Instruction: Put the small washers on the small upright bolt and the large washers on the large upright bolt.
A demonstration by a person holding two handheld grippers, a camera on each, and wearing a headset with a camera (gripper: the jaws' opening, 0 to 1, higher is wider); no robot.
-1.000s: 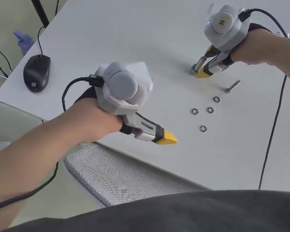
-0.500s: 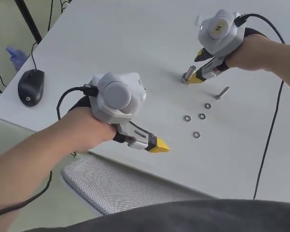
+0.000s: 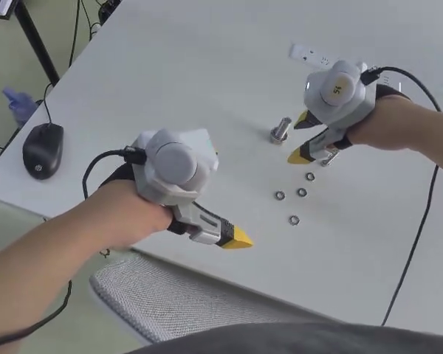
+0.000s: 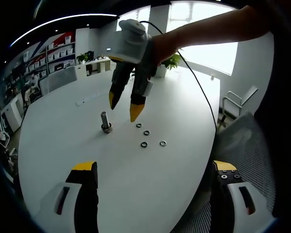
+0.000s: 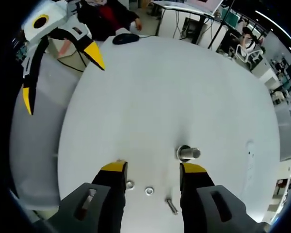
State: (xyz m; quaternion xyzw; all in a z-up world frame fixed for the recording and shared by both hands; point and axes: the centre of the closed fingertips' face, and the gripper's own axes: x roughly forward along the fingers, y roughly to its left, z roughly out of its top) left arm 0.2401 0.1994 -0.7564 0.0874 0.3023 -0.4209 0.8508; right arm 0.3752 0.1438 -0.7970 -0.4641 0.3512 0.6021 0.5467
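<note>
The right gripper (image 3: 299,138) hovers low over the white bench (image 3: 207,66), its yellow-tipped jaws apart and holding nothing. The large bolt (image 3: 280,130) stands upright on its head just beside those jaws, free of them and with no washer on its shank. In the right gripper view a smaller bolt (image 5: 170,206) lies on its side on the bench, below the gap between the jaws. Four washers (image 3: 301,192) lie loose and flat in a small cluster near the right gripper, on the side toward the person; their sizes cannot be told apart. The left gripper (image 4: 155,170) is held off the near edge of the bench, well apart from the washers, jaws spread wide and empty. A black mouse (image 3: 42,150) sits at the far left of the bench.
</note>
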